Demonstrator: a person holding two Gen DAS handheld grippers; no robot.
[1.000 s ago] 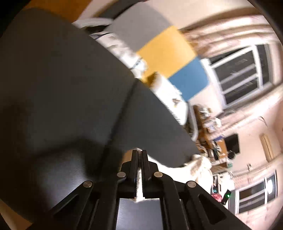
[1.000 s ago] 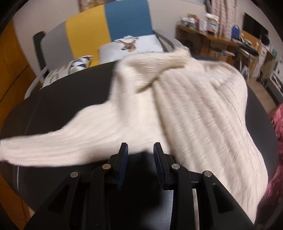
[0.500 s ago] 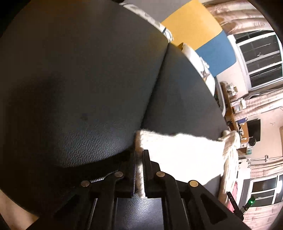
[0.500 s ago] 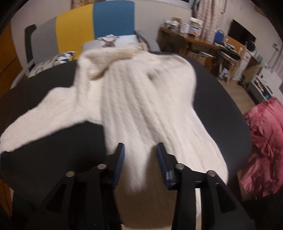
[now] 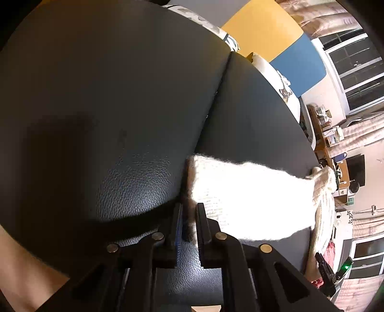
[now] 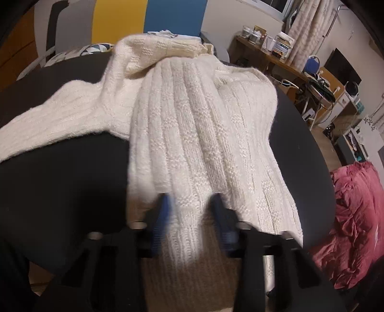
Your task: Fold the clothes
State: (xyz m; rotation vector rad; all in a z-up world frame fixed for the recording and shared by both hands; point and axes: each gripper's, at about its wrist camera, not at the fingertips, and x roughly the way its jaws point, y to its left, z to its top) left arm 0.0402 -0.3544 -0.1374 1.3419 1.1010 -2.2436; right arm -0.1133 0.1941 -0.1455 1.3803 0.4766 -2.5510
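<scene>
A cream ribbed knit sweater (image 6: 192,134) lies spread on a black leather surface (image 6: 60,180), its hem hanging over the near edge. One sleeve (image 6: 60,115) runs out to the left. In the left wrist view that sleeve (image 5: 252,196) lies flat, and my left gripper (image 5: 188,223) is shut on its cuff end. My right gripper (image 6: 192,211) is open, its blue-padded fingers (image 6: 163,216) straddling the sweater's lower body near the hem.
A crumpled red cloth (image 6: 352,220) lies low at the right. Behind the surface stand a grey, yellow and blue panel (image 6: 144,19) and patterned cushions (image 6: 72,52). A cluttered wooden desk (image 6: 300,69) and curtains fill the far right.
The left gripper has laid the sleeve cuff down flat on the black surface. The right gripper has moved right and forward over the sweater's lower body and opened wider.
</scene>
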